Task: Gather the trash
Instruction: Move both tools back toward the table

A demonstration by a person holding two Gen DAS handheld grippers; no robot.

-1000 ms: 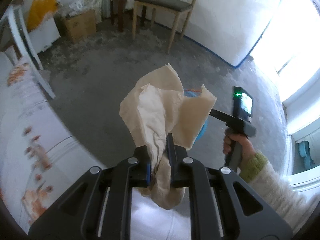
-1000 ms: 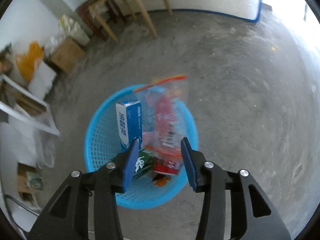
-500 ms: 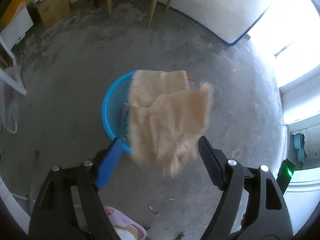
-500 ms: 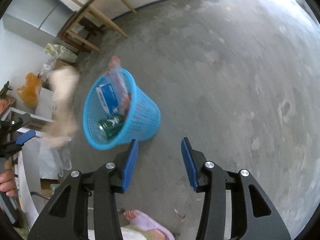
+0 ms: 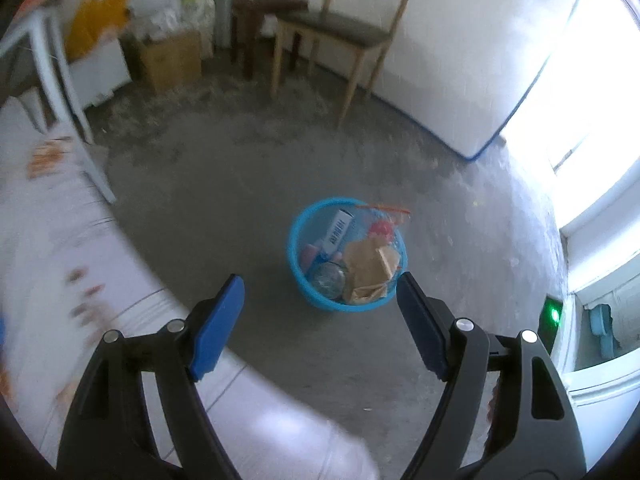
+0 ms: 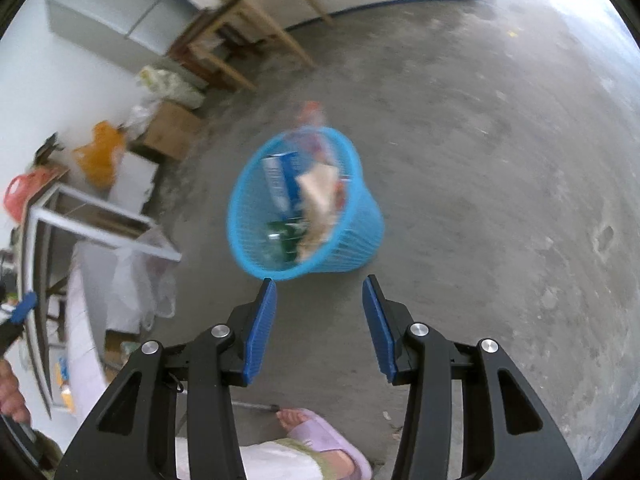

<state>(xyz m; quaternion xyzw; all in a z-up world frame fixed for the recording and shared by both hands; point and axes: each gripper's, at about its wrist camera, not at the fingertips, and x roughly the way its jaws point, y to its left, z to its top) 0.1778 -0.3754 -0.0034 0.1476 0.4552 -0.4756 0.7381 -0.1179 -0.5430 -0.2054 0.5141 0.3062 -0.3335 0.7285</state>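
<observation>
A blue mesh basket [image 5: 298,254] stands on the grey concrete floor. In it lie a crumpled brown paper [image 5: 370,268], a white box [image 5: 340,230], a can [image 5: 328,276] and a red plastic bag [image 5: 382,226]. My left gripper [image 5: 319,284] hangs open and wide above and short of the basket, with nothing between its fingers. In the right wrist view the basket [image 6: 356,240] appears tilted and blurred, with the brown paper [image 6: 316,196] inside. My right gripper [image 6: 320,282] is open and empty, just short of the basket's near rim.
A wooden chair [image 5: 344,36], a dark stool [image 5: 256,12], a cardboard box [image 5: 170,58] and a yellow bag [image 5: 94,16] stand at the far wall. A flowered sheet [image 5: 60,240] fills the left. The person's slippered foot [image 6: 320,436] is near my right gripper.
My left gripper opened and let go of the brown paper, which dropped into the basket. Both grippers drew back from the basket; the right one was directly over it before.
</observation>
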